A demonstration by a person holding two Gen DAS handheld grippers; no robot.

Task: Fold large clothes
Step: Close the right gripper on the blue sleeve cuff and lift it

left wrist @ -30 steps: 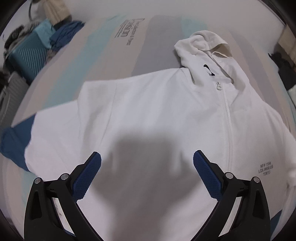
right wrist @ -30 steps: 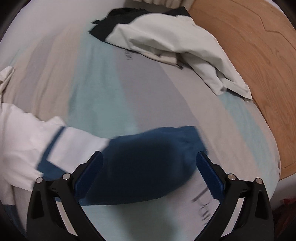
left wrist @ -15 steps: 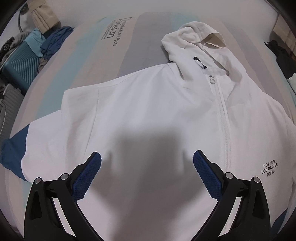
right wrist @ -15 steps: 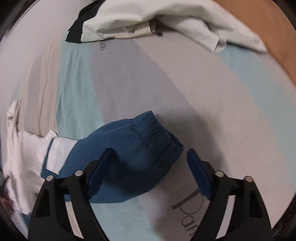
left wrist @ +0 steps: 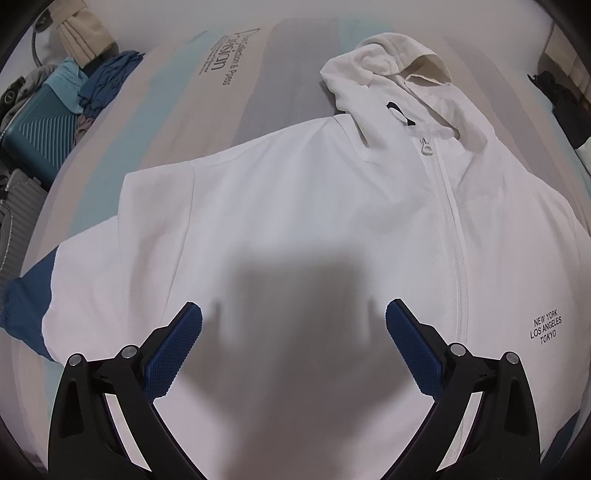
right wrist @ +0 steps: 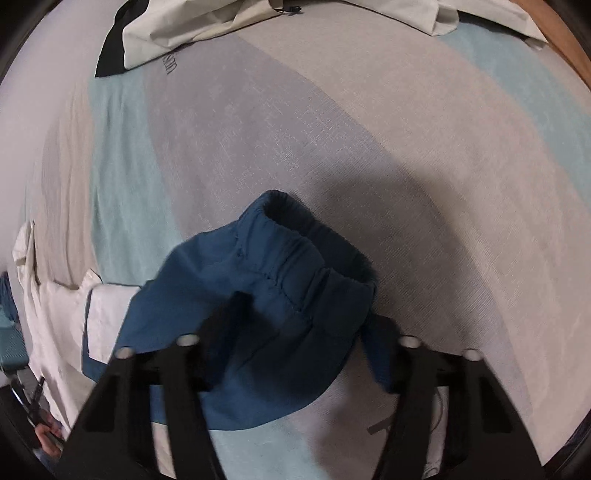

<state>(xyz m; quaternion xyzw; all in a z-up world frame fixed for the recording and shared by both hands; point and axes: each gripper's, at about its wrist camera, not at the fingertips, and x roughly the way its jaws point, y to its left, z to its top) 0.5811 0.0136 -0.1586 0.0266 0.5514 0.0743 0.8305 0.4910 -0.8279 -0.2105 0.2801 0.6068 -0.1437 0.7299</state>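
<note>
A white zip hoodie with blue sleeve ends lies front up on the striped bed, hood at the far side. My left gripper is open and empty, above the hoodie's lower front. One blue cuff shows at the far left. In the right wrist view the other blue sleeve end lies bunched between the fingers of my right gripper, which stand apart around the cuff. The fingertips are hidden by the cloth.
Teal suitcase and piled clothes beside the bed at the far left. Dark garment at the far right. A white and black garment lies on the bed beyond the sleeve. Wooden floor past the bed edge.
My right gripper has moved down onto the blue cuff, which now sits between its fingers. My left gripper has drawn back slightly, so more of the hoodie shows.
</note>
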